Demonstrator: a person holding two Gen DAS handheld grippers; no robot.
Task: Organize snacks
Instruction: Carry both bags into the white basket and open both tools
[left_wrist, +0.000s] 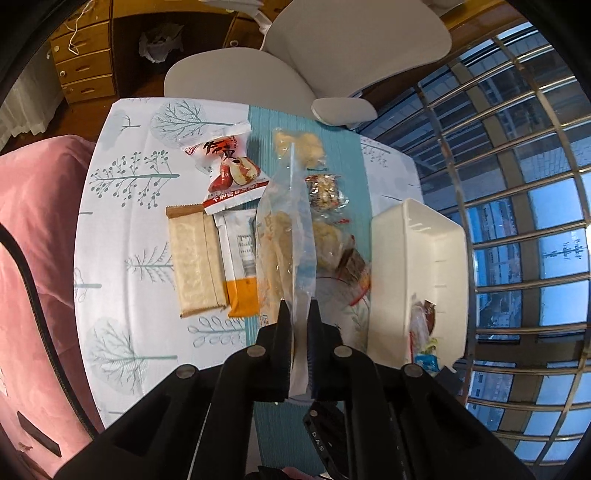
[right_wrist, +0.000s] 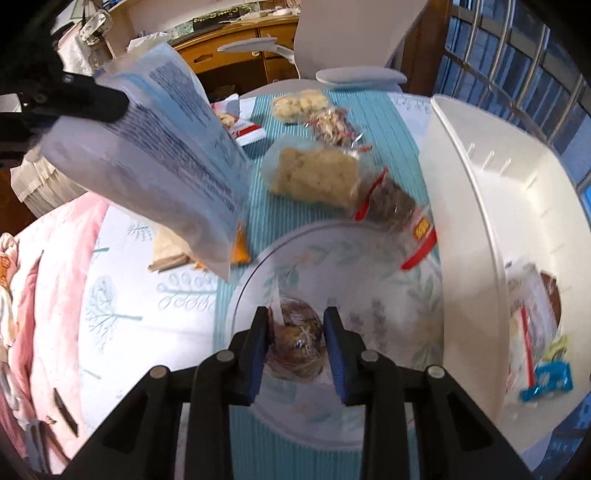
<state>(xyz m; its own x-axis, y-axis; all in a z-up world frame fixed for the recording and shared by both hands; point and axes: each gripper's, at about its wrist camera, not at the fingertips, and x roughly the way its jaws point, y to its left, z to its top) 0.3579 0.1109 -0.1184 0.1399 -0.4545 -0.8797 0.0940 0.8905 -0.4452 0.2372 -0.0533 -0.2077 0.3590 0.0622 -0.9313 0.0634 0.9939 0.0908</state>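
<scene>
My left gripper (left_wrist: 298, 306) is shut on a long clear snack bag (left_wrist: 286, 236) and holds it above the table. The same bag (right_wrist: 155, 147) hangs at upper left in the right wrist view. My right gripper (right_wrist: 295, 317) is shut on a small clear-wrapped brown snack (right_wrist: 297, 343) above a glass plate (right_wrist: 369, 266). A white bin (left_wrist: 417, 266) with a few snacks inside stands at the right; it also shows in the right wrist view (right_wrist: 476, 221). Loose snacks lie on the table: a red date packet (left_wrist: 232, 170), a beige wafer bar (left_wrist: 194, 258), an orange-white packet (left_wrist: 242, 266).
Pale crumbly snacks (right_wrist: 317, 173) and a nut bar (right_wrist: 330, 123) lie on the teal runner (left_wrist: 269, 122). A white chair (left_wrist: 332, 48) stands beyond the table. A pink blanket (left_wrist: 33, 240) is at the left, window bars (left_wrist: 517, 184) at the right.
</scene>
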